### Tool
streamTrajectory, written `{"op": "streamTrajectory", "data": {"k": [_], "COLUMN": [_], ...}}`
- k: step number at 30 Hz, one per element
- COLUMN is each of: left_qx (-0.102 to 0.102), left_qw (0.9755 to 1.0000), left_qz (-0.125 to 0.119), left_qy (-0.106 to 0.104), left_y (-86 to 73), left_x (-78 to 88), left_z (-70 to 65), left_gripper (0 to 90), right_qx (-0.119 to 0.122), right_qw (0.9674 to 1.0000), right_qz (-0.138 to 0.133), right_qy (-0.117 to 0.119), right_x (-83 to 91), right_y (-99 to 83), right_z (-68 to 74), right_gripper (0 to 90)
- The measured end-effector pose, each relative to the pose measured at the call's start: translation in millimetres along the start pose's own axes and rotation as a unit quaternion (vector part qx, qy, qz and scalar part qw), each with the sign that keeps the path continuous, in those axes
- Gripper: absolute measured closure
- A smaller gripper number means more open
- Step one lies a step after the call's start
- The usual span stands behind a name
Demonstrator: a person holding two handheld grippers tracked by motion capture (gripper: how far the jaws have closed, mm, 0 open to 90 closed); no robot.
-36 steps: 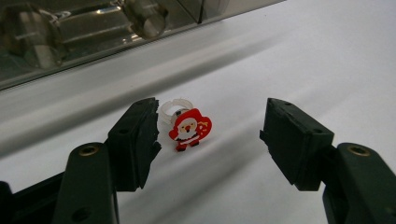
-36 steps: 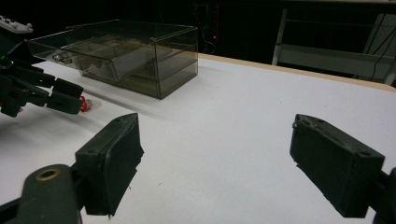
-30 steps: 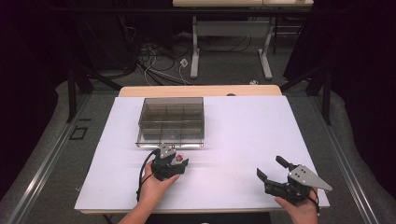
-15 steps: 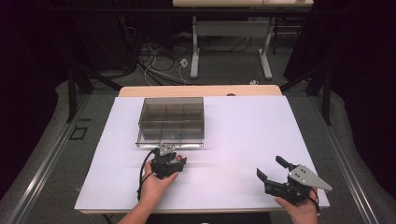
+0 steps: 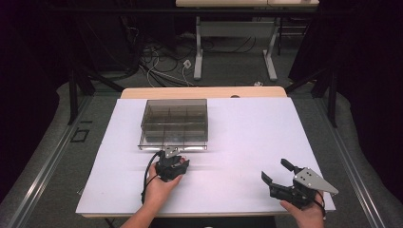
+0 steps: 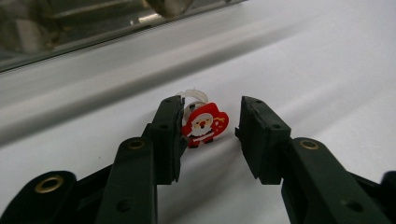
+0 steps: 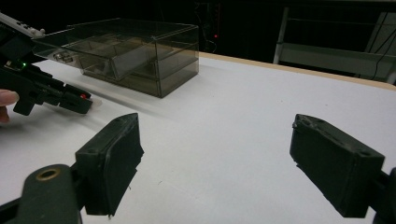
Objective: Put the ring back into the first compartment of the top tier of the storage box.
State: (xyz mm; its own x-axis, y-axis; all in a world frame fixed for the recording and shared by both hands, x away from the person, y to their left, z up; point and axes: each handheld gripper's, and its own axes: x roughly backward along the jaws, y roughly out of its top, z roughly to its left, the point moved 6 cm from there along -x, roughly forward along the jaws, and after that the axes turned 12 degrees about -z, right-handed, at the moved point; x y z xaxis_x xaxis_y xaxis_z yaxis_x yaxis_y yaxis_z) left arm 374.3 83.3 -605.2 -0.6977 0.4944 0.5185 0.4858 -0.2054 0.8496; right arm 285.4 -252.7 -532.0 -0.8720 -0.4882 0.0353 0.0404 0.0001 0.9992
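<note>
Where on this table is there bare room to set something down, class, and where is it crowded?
Free: the wide white stretch right of the clear compartment box, out to the table edge, and between the two tongs. Crowded: the strip before the box, where the left tongs have been closing around a Santa ring.

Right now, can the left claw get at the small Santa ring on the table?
Probably yes. The Santa ring already lies between the left claw's jaws, which have just been closing. One jaw is at it and the other stands apart, with bare table around.
</note>
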Motion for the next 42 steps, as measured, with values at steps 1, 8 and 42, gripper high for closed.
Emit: {"op": "streamTrajectory", "data": {"k": [1,8,42], "left_qx": [-0.003,-0.003,-0.005], "left_qw": [1.0,1.0,1.0], "left_qz": [0.002,0.002,-0.003], "left_qy": [0.001,0.007,0.005], "left_y": [-0.1,0.3,3.0], "left_x": [0.3,0.2,1.7], "left_z": [0.5,1.7,2.6], "left_gripper": [60.7,65.4,68.4], "right_qx": [0.0,0.001,0.002], "right_qw": [1.0,1.0,1.0], "right_qz": [0.0,-0.002,-0.002], "right_qy": [0.0,0.0,0.001], "right_x": [0.0,0.0,0.1], "right_y": [0.0,0.2,0.3], "right_z": [-0.1,-0.6,-1.3], "right_gripper": [15.9,15.9,16.0]}}
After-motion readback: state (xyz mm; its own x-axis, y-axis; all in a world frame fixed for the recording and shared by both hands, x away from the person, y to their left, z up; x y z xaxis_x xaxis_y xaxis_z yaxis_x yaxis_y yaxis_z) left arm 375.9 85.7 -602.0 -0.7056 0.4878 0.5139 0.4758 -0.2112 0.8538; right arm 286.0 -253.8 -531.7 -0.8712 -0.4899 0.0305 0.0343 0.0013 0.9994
